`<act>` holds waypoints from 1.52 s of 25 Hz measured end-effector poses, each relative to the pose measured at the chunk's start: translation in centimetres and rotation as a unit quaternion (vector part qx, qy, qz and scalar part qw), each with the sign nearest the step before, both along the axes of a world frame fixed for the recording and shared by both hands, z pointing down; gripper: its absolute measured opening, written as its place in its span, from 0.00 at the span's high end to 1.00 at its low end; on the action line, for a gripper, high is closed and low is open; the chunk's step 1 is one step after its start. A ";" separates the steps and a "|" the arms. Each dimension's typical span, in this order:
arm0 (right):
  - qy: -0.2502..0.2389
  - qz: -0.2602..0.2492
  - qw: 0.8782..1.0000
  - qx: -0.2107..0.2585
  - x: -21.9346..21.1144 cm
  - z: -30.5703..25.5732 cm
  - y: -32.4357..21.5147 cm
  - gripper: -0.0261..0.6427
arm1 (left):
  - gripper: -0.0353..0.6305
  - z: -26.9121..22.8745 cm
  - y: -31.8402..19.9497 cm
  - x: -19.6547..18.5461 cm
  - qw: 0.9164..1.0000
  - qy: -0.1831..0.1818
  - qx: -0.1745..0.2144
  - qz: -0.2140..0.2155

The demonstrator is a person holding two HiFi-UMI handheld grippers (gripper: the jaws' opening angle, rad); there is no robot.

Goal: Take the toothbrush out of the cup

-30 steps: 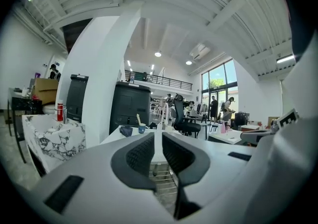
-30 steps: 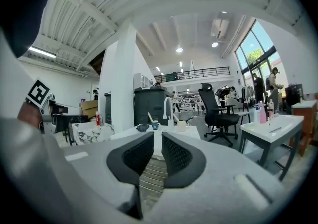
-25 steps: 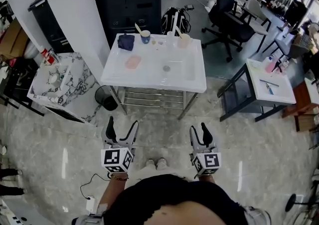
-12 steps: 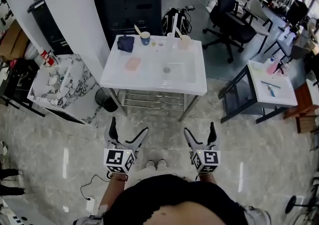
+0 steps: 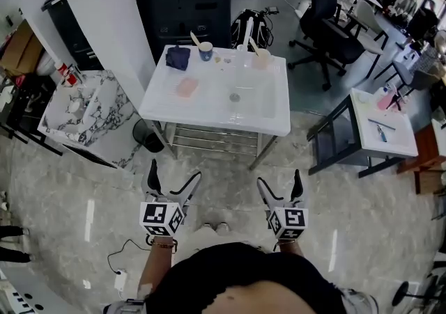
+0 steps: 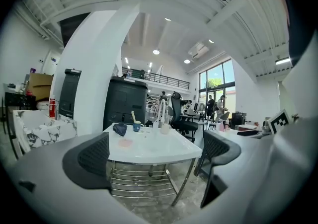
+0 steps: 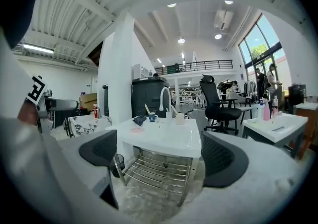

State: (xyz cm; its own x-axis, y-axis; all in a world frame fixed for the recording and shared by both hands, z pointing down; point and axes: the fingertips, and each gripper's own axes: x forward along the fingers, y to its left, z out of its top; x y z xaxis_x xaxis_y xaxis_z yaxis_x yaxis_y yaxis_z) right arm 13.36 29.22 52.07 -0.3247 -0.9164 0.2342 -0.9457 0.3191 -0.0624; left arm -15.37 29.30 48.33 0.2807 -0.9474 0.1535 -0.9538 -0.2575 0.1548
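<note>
Both claws hang low in front of the person, well short of the white bench (image 5: 209, 109), which stands at 12 o'clock from them. The left claw (image 5: 174, 173) is released. Its jaws have just been opening, and nothing lies between them. The right claw (image 5: 279, 180) is released too, its jaws having just been opening wider, and it is also empty.

On the bench's far edge, at about 11 o'clock from the drain (image 5: 235, 97), stands the blue cup (image 5: 205, 53). A pale stick, probably the toothbrush (image 5: 195, 39), sits in it and leans toward 10 o'clock. Just beside the blue cup at 9 o'clock lies a dark blue cloth (image 5: 177, 59), and a pink pad (image 5: 186, 87) lies at 5 o'clock from that cloth. A white tap (image 5: 249, 30) rises at 2 o'clock from the blue cup. A beige cup (image 5: 262, 60) near the tap's 4 o'clock also holds a pale stick.
</note>
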 end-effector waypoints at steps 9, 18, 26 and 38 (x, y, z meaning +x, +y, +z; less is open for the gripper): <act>0.027 -0.005 1.000 0.003 1.3 0.4 -0.1 0.20 | 0.10 1.2 -0.1 0.2 1.000 -0.006 -0.016 -0.006; 0.017 -0.023 0.999 0.014 1.1 0.5 -1.6 0.20 | 0.10 -0.1 -2.2 0.6 1.000 0.009 0.007 0.008; 0.014 -0.032 0.999 0.017 0.5 0.7 -5.4 0.20 | 0.10 -0.4 -6.0 -1.7 1.000 0.012 0.021 -0.019; 0.012 -0.008 0.999 0.040 -0.1 -1.0 -14.2 0.20 | 0.10 -0.9 -16.0 -2.3 0.999 0.015 0.028 0.005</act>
